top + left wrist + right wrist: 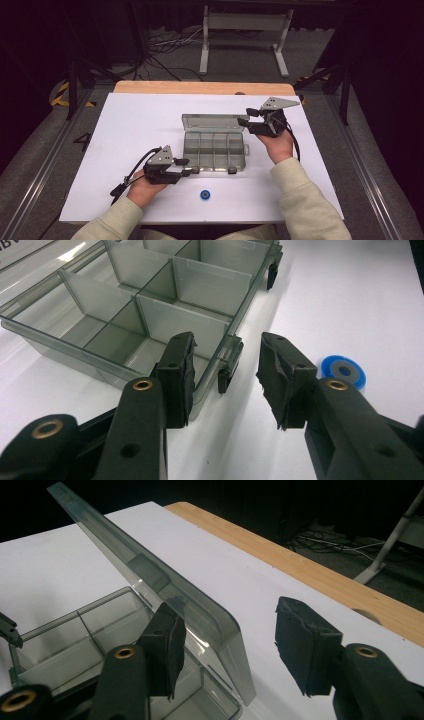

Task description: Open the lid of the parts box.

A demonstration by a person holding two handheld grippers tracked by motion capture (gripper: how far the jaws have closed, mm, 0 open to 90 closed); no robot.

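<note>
A clear grey compartment box [214,150] lies open mid-table, its lid [212,122] standing up at the back. My left gripper [191,166] is at the box's front left corner. In the left gripper view the left gripper [227,347] is open, with a black latch [230,365] in the gap and neither pad touching it. My right gripper [245,117] is at the lid's right end. The right gripper [227,612] is open astride the corner of the lid [220,625]; the right-hand pad [300,645] stands well off it. A blue disc [204,194] lies on the sheet in front of the box.
The white sheet [130,130] covers a wooden table whose bare edge [200,87] runs along the back. The blue disc [344,371] lies just right of my left gripper's jaw. A second latch [271,275] sits farther along the box's front. Cables and a stand's legs [245,45] lie beyond.
</note>
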